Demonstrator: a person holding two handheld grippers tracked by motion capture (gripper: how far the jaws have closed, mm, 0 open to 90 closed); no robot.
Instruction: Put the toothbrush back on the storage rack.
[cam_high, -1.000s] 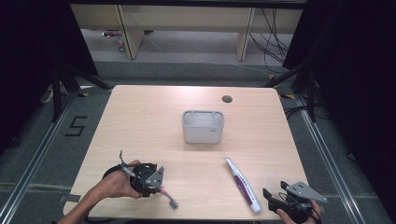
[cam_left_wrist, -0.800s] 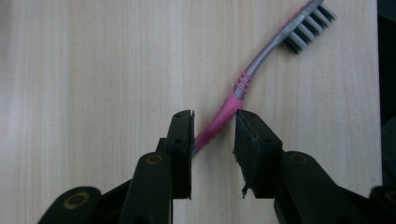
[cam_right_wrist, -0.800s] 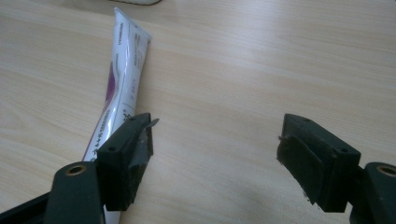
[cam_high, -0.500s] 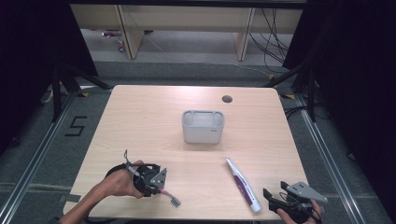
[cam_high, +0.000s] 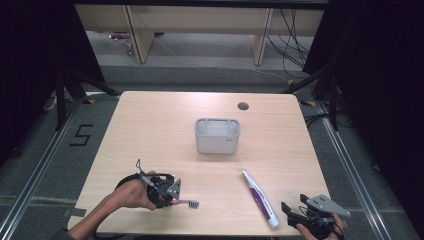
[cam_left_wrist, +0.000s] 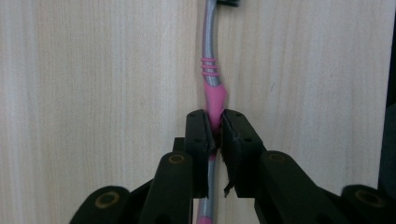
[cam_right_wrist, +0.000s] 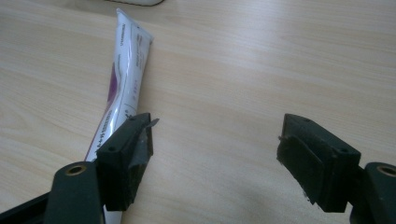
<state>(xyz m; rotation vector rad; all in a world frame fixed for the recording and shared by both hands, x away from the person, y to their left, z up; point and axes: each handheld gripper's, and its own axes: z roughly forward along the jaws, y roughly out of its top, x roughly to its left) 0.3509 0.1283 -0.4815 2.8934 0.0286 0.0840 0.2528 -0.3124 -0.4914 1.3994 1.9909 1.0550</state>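
At the near edge of the pale wooden table (cam_high: 150, 130), the left gripper (cam_high: 167, 192) is lying low, its jaws having just closed onto the pink-and-grey plastic toothbrush (cam_left_wrist: 212, 88), whose bristled head is pointing toward the table's middle. At the near right corner, the right gripper (cam_high: 295, 214) is holding its jaws wide apart with nothing between them, just beside the white-and-purple toothpaste tube (cam_high: 260, 197), possibly touching it. Farther off, a grey rectangular plastic holder (cam_high: 217, 136) is standing mid-table.

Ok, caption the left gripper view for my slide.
Left claw shut on pink-and-grey plastic toothbrush lying on pale wooden table.
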